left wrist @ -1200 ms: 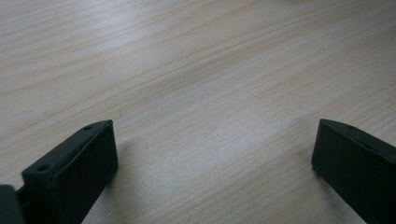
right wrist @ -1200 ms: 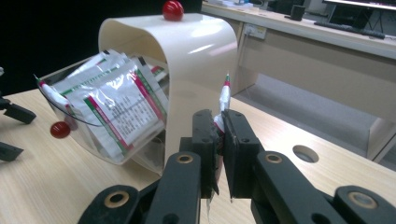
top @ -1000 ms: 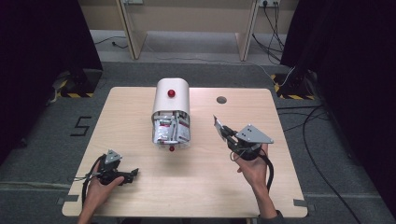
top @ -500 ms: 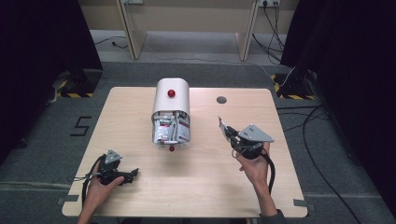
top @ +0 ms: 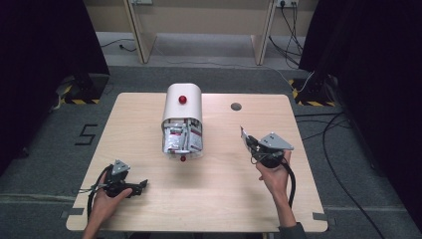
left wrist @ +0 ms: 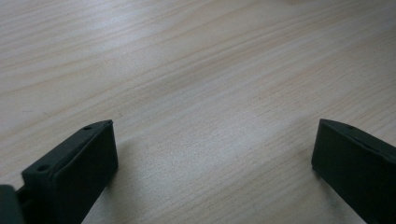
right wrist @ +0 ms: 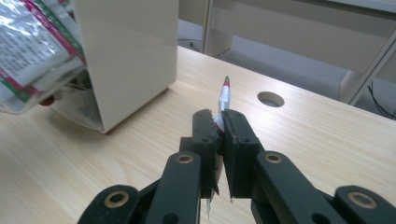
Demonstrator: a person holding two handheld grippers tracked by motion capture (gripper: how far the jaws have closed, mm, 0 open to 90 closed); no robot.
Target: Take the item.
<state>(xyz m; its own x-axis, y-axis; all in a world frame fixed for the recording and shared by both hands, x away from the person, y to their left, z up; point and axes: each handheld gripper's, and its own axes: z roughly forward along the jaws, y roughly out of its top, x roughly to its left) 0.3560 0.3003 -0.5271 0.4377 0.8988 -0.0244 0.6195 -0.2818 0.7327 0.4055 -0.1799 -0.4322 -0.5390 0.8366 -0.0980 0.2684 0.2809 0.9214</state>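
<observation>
A white dispenser box [top: 182,112] with a red knob stands on the wooden table [top: 219,194], its clear front full of white packets with red and green print [top: 183,137]. One such packet [right wrist: 224,95] stands edge-on between the jaws of my right gripper [right wrist: 217,122], which is shut on it to the right of the box [right wrist: 126,51]. In the high view that gripper [top: 250,142] is held above the table's right side. My left gripper [top: 142,186] lies low at the front left, open, with bare wood between its fingers [left wrist: 77,158].
A round hole [top: 236,106] is cut in the table behind my right gripper. Cables run over the grey floor to the right. Wooden furniture legs stand beyond the far edge.
My right gripper has shifted slightly to the right and nearer with the packet in it. The left gripper has stayed put.
</observation>
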